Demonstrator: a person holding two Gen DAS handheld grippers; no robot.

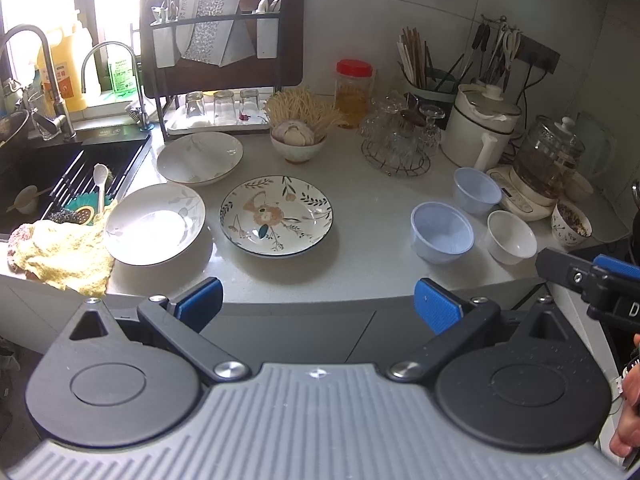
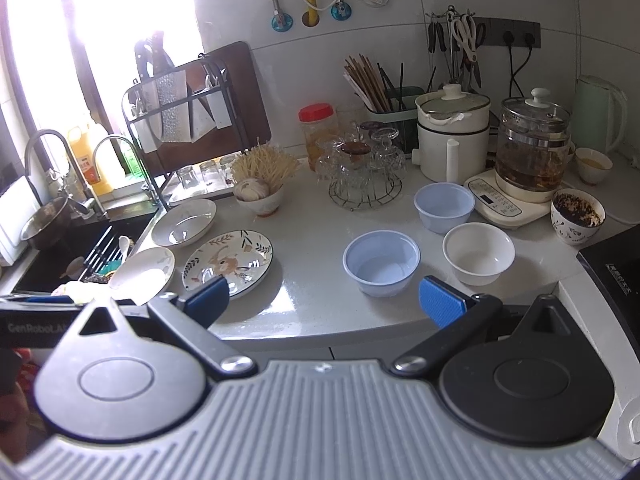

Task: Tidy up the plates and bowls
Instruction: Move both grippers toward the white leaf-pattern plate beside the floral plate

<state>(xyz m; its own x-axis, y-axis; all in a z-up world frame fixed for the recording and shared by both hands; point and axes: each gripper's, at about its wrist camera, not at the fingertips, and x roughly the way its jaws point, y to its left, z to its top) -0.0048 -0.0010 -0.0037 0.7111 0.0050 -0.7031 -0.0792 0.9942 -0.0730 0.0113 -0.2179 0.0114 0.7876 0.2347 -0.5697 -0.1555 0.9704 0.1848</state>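
Note:
Three plates lie on the white counter [image 1: 360, 264]: a floral plate [image 1: 276, 215] [image 2: 228, 261] in the middle, a white leaf-pattern plate [image 1: 154, 224] [image 2: 145, 274] at front left, another white plate [image 1: 199, 157] [image 2: 184, 223] behind it. To the right stand two pale blue bowls, near [image 1: 442, 232] [image 2: 381, 261] and far [image 1: 476, 190] [image 2: 443, 206], and a white bowl [image 1: 511, 237] [image 2: 478, 253]. My left gripper [image 1: 318, 306] is open and empty, short of the counter's front edge. My right gripper [image 2: 324, 300] is open and empty, just before the near blue bowl.
A sink [image 1: 48, 176] with a rack and spoon is at left, a yellow cloth [image 1: 66, 252] at its corner. A dish rack [image 1: 216, 52], a bowl of garlic [image 1: 298, 140], a glass stand [image 1: 398, 140], a cooker [image 1: 482, 124], a glass kettle [image 1: 548, 160] and a dirty bowl [image 1: 570, 224] line the back and right.

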